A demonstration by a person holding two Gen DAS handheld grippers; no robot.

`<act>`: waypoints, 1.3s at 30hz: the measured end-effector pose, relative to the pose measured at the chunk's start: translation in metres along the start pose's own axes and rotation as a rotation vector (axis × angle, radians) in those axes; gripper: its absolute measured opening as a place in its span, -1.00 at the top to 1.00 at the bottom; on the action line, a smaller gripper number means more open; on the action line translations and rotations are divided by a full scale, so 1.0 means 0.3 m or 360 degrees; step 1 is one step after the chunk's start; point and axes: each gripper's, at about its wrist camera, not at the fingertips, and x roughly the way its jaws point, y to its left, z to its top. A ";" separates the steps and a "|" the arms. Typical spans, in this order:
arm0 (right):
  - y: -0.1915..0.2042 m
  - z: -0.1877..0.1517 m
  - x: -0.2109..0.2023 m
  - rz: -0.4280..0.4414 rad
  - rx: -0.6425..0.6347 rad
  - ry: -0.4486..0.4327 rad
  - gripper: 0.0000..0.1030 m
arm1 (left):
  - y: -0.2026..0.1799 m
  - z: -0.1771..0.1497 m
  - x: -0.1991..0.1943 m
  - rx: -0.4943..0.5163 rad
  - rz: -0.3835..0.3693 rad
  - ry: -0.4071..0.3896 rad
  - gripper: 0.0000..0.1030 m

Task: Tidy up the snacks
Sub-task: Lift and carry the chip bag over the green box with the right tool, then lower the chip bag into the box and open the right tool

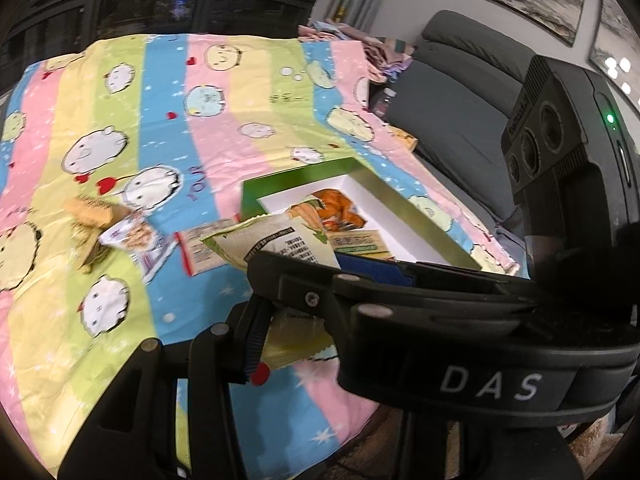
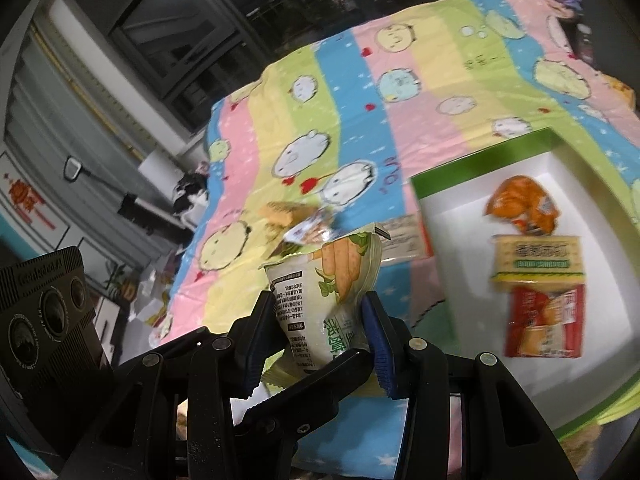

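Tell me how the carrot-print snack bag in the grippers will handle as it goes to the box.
The carrot-print bag looks soft and puffy: it creases where the right gripper pinches it, so it will probably flex and sag. Its film looks glossy, so it may slip. It is probably light; dropping it into the green box should be gentle.

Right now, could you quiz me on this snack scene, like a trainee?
1. True or false: the green box is empty.
2. How many packets lie inside the box: A) one, B) three, C) five?
3. Which thing does the right tool pinch?

Key: 1. False: it holds snacks. 2. B: an orange packet, a yellow packet and a red packet. 3. The pale carrot-print bag, which the left tool also grips.
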 end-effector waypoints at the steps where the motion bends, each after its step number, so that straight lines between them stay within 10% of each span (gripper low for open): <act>1: -0.013 0.003 -0.011 -0.0013 0.0014 -0.0013 0.08 | -0.010 0.007 0.010 0.0012 -0.0014 0.0003 0.19; 39: -0.481 0.047 -0.123 -0.0362 0.0466 -0.0061 0.08 | -0.261 0.104 0.436 0.0193 -0.0416 0.0353 0.19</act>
